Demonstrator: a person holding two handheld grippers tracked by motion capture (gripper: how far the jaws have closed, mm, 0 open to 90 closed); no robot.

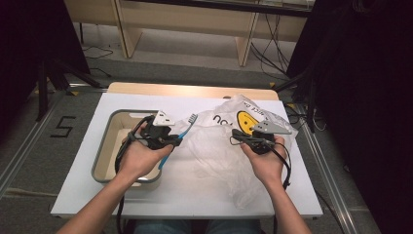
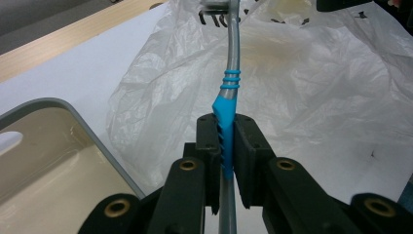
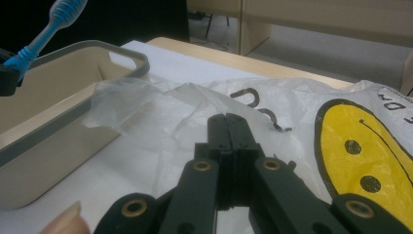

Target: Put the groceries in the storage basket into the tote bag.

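My left gripper (image 2: 225,122) is shut on the blue grip of a grey and blue toothbrush (image 2: 231,63). The brush head (image 2: 216,10) points away, over a crumpled white plastic bag (image 2: 316,97). In the high view the left gripper (image 1: 176,139) hovers by the right rim of a beige tray (image 1: 104,141), with the toothbrush (image 1: 184,130) slanting up to the right. My right gripper (image 3: 229,122) has its jaws together just over the bag (image 3: 160,112), near its yellow smiley print (image 3: 370,156). Whether a fold of film is pinched between them is hidden. The right gripper (image 1: 236,133) sits over the bag (image 1: 214,156).
The beige tray with a grey rim (image 3: 73,117) looks empty and stands at the left of the white tabletop (image 1: 78,185). A wooden strip (image 1: 195,89) runs along the table's far edge. Beyond it are wooden furniture legs (image 1: 127,34) and floor cables.
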